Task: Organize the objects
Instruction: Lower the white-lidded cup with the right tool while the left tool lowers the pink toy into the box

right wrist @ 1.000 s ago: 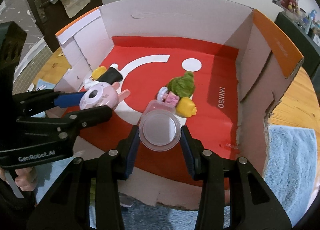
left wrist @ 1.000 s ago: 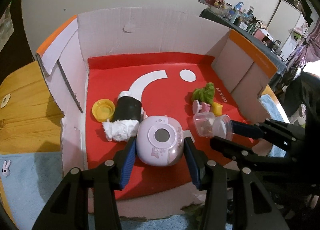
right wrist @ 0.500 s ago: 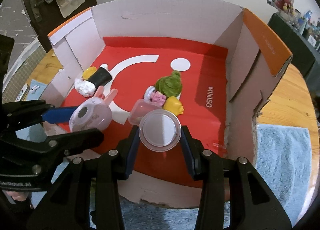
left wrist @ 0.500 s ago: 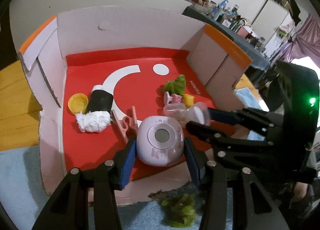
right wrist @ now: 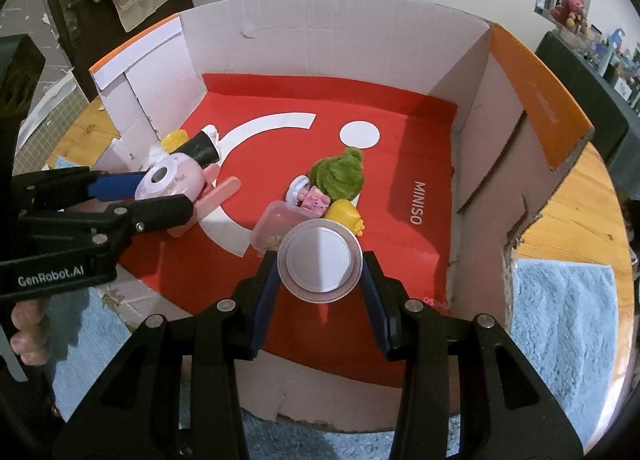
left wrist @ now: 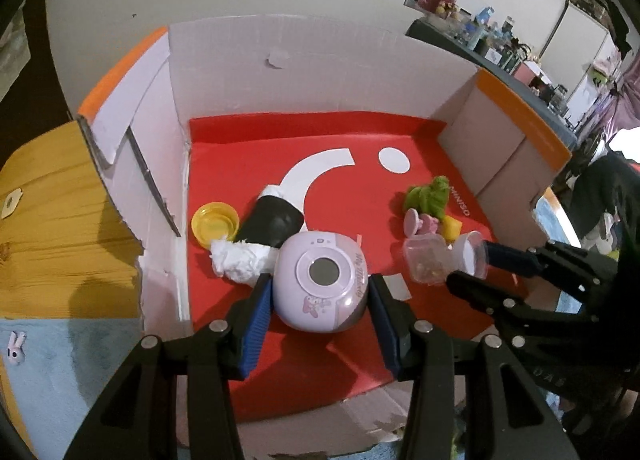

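Observation:
My left gripper [left wrist: 320, 292] is shut on a round pink bunny toy [left wrist: 322, 284] and holds it low over the red floor of the cardboard box [left wrist: 360, 72], by a black and white plush roll [left wrist: 268, 228]. The toy also shows in the right wrist view [right wrist: 170, 178]. My right gripper [right wrist: 320, 256] is shut on a clear plastic jar [right wrist: 320, 254] with a white lid, over the box floor near a green plush [right wrist: 338, 174], a pink toy [right wrist: 314, 198] and a yellow toy [right wrist: 344, 214].
A yellow cap [left wrist: 214, 220] lies by the box's left wall. The box [right wrist: 536, 92] has tall side flaps with orange edges. It stands on a wooden table [left wrist: 48, 196] with a blue towel [right wrist: 560, 328] at the front.
Both grippers have moved forward again, further into the box, still holding their objects. The bunny toy is now close against the plush roll.

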`<state>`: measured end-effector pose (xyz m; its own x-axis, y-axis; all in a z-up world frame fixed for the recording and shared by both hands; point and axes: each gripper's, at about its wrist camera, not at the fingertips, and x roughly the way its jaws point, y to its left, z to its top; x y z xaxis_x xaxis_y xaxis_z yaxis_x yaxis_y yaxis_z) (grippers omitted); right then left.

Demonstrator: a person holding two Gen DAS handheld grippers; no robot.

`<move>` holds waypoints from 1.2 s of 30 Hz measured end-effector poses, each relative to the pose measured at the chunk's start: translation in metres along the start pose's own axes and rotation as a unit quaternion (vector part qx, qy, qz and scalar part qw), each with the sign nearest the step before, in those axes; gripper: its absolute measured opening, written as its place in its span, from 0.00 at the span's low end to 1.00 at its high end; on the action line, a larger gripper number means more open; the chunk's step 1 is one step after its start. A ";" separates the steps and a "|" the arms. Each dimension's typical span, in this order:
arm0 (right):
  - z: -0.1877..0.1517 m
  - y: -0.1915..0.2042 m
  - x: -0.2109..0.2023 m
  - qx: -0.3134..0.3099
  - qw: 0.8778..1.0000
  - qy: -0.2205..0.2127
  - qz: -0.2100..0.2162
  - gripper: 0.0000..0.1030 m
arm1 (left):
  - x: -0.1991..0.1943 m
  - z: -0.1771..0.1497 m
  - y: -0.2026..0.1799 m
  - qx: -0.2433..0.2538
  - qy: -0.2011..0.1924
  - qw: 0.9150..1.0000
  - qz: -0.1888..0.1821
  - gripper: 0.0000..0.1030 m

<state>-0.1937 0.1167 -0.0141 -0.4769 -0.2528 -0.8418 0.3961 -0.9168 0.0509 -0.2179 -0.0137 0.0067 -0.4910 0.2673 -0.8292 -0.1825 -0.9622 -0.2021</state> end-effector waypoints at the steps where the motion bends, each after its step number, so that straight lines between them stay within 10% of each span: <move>1: 0.001 0.001 0.001 -0.001 1.000 0.000 0.002 0.38 | 0.000 -0.001 -0.001 0.002 -0.001 1.000 0.002 0.48; 36: -0.003 0.014 0.001 -0.009 1.000 0.006 0.026 0.38 | -0.006 -0.015 -0.006 0.016 0.043 0.999 0.021 0.48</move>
<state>-0.1866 0.1045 -0.0159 -0.4456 -0.2951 -0.8452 0.4338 -0.8970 0.0845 -0.2015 -0.0103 0.0050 -0.4242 0.2207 -0.8783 -0.1922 -0.9697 -0.1509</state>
